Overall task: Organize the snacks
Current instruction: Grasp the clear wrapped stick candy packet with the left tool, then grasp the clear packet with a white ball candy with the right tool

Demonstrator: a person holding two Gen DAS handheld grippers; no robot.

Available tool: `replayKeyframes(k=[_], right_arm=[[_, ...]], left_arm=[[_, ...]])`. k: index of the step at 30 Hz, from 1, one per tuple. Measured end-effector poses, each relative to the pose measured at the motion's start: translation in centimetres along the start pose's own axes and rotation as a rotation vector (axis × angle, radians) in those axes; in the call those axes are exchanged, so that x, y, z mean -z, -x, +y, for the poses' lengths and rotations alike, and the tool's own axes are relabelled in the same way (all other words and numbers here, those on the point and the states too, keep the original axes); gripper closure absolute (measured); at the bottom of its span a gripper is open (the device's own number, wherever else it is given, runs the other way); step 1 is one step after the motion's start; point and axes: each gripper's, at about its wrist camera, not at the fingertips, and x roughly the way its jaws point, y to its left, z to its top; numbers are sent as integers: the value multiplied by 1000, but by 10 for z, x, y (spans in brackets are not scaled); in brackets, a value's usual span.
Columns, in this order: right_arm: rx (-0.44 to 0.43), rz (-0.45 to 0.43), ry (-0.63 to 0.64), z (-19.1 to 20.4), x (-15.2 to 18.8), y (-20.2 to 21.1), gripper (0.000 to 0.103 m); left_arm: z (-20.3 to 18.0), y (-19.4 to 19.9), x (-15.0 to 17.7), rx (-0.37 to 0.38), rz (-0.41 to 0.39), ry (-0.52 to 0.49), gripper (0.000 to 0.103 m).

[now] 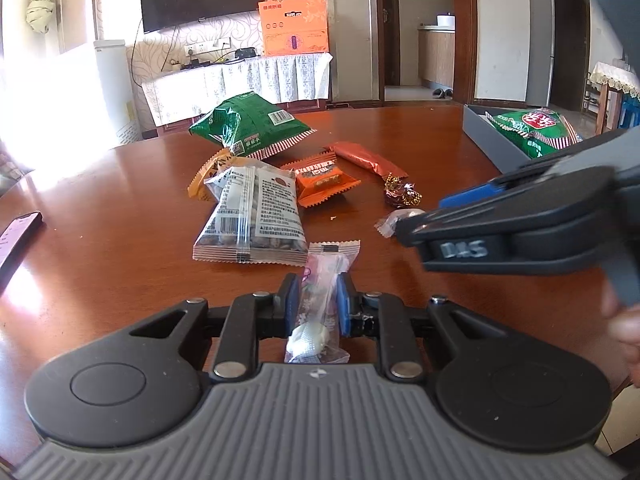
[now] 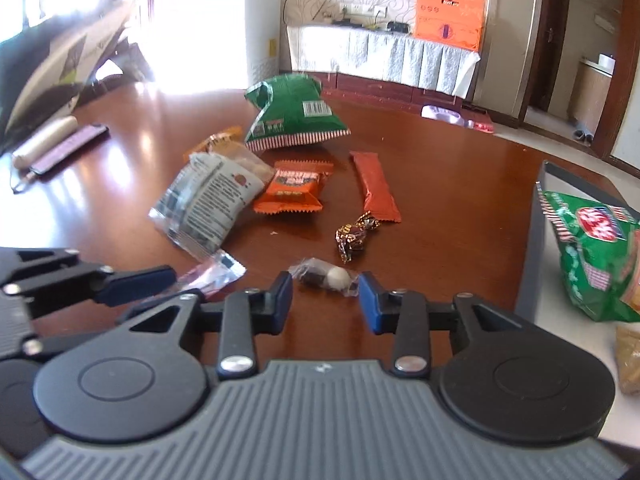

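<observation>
My left gripper (image 1: 316, 284) is shut on a clear and pink candy packet (image 1: 324, 264) with a white ball inside, held just above the brown table. In the right wrist view its blue fingers (image 2: 136, 284) show at the left with the packet (image 2: 216, 274). My right gripper (image 2: 325, 284) stands around a small clear-wrapped candy (image 2: 336, 278) on the table, and both pads meet its wrapper ends. From the left wrist view the right gripper (image 1: 420, 216) comes in from the right over that candy (image 1: 386, 226).
Further back lie a green bag (image 1: 248, 128), a nut packet (image 1: 256, 216), an orange packet (image 1: 324, 184), a red-brown bar (image 1: 368, 158) and a gold-brown candy (image 1: 402, 194). A grey box (image 2: 536, 240) at right holds another green bag (image 2: 592, 248). A phone (image 1: 16, 240) lies left.
</observation>
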Motion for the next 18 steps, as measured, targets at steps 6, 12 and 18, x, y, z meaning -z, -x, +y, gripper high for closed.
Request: replayKeyframes(k=[6,12,18], right_arm=[[-6,1,3,2,-3,-13,62],[-18,7,-25,3,-5,-17,37],[-22,-5,-6,9,-10,-20,51]], left_arm=[[5,-3,-3,-19,12,42,47],[16,-14,-6,-28,26,95,27],[9,-11,-6,22,10,63,47]])
